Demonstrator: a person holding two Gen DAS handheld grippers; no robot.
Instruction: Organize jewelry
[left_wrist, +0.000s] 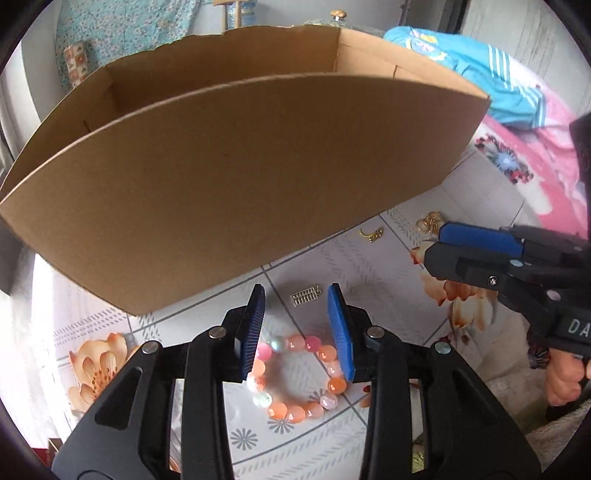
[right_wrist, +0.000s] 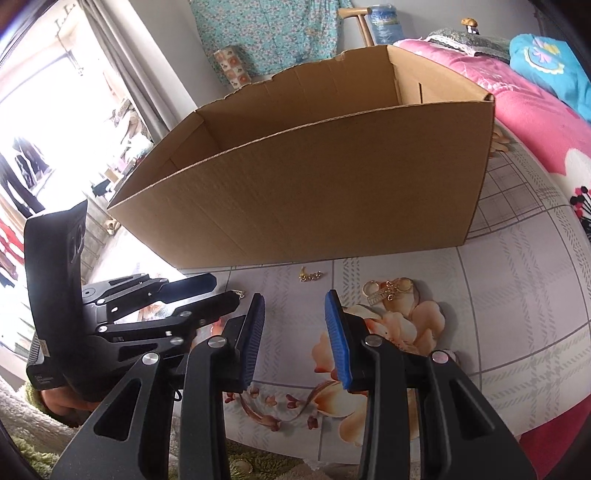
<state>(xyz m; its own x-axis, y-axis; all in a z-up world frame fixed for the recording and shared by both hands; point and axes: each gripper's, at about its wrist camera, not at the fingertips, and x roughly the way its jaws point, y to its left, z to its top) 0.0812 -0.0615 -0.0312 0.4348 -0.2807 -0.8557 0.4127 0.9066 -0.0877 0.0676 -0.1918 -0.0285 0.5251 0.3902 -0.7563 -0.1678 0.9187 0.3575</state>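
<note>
A bracelet of pink and orange beads (left_wrist: 295, 373) lies on the flowered tablecloth, just under my left gripper (left_wrist: 297, 290). Its blue pads (left_wrist: 255, 332) stand apart on either side of the bracelet without pressing on it. A small gold bar-shaped charm (left_wrist: 304, 294) lies past the fingertips. From the right wrist view, my right gripper (right_wrist: 295, 295) is open over the cloth with nothing between its fingers. Ahead of it lie a cluster of gold rings (right_wrist: 388, 290) and a short gold chain piece (right_wrist: 312, 275). The left gripper (right_wrist: 225, 290) shows at the left.
A big open cardboard box (left_wrist: 240, 184) stands on the table just behind the jewelry, its near wall tall and its inside hidden. A pink bedcover (right_wrist: 546, 122) and a blue garment (left_wrist: 480, 74) lie to the right. A hand (left_wrist: 565, 380) holds the right gripper.
</note>
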